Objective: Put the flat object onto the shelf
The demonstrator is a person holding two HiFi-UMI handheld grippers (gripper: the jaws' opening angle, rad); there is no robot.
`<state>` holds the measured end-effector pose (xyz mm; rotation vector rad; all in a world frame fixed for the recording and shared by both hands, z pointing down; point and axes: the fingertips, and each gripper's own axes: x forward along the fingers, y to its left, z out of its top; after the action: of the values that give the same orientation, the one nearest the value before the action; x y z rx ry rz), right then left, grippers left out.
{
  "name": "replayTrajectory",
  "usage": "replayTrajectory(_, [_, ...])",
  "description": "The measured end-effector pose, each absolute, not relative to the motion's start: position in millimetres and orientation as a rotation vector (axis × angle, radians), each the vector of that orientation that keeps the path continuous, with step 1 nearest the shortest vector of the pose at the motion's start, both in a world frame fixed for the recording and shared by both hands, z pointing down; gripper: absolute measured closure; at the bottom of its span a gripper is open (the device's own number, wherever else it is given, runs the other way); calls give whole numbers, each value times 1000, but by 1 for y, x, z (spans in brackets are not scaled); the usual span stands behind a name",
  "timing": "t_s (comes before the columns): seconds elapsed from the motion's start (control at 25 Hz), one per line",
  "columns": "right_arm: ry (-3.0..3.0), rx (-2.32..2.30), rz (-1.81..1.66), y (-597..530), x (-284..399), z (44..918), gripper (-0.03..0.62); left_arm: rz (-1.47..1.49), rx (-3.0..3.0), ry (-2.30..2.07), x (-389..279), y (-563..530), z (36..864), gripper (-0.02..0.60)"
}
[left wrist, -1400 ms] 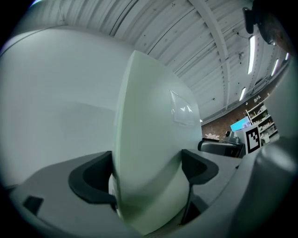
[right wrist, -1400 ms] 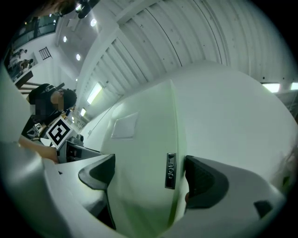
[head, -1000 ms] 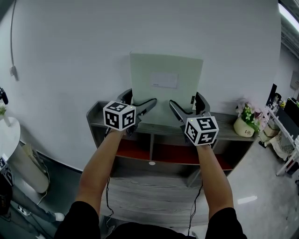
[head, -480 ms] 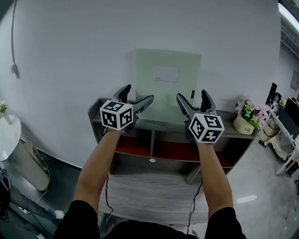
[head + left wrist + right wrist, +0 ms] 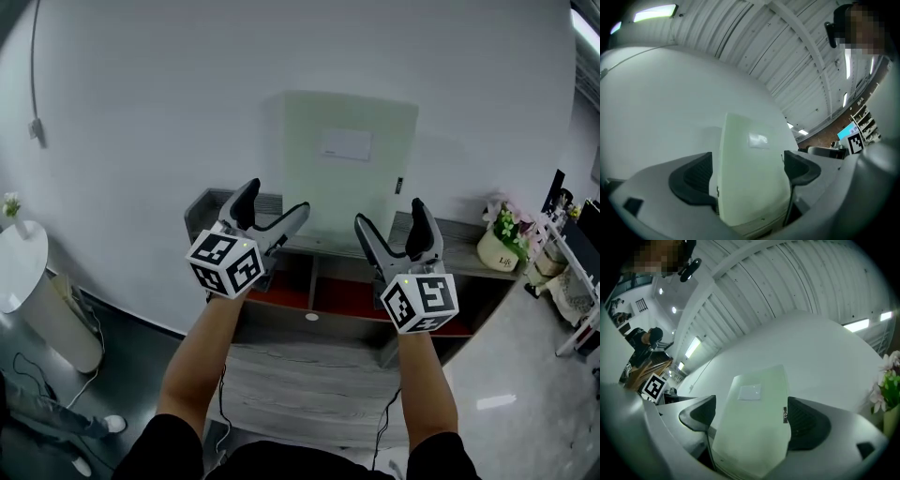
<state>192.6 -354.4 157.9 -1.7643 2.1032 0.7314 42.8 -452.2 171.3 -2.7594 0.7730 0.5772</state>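
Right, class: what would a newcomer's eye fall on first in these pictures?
A pale green board stands upright on top of the shelf, against the white wall, dead centre. Just in front of it, the left hand-held gripper and the right hand-held gripper hover with jaws apart, holding nothing. A pot of flowers sits at the shelf's right end.

The panel (image 5: 352,169) stands on the shelf (image 5: 459,246) against the wall (image 5: 141,103)

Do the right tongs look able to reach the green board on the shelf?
Probably yes. The right tongs are open, and nothing stands between them and the green board leaning on the wall atop the shelf.
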Motion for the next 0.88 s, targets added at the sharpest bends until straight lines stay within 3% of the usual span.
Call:
replayTrajectory(0.28, [2132,-1756,852,-319,154,192,126,612,-2647,886,12,-398,221,173])
replayTrajectory(0.36, [2171,-1760,818,-311,144,217,128,600,-2657,934,6,-393,243,248])
replayTrajectory(0.48, [2232,-1801,816,-303,133,258,152,584,-2669,1061,-7,-391,275,432])
replayTrajectory(0.56, [2266,-1845,856,-300,132,281,276,585,-2668,1149,-17,-391,293,523])
replayTrajectory(0.64, [2285,-1870,884,-296,135,296,398,591,-2689,1195,-24,-389,311,556])
replayTrajectory(0.76, [2289,-1877,842,-290,139,310,512,534,-2721,1191,-23,-382,335,574])
replayTrajectory(0.88, [2293,-1911,747,-289,146,327,546,440,-2753,1178,-16,-376,360,574])
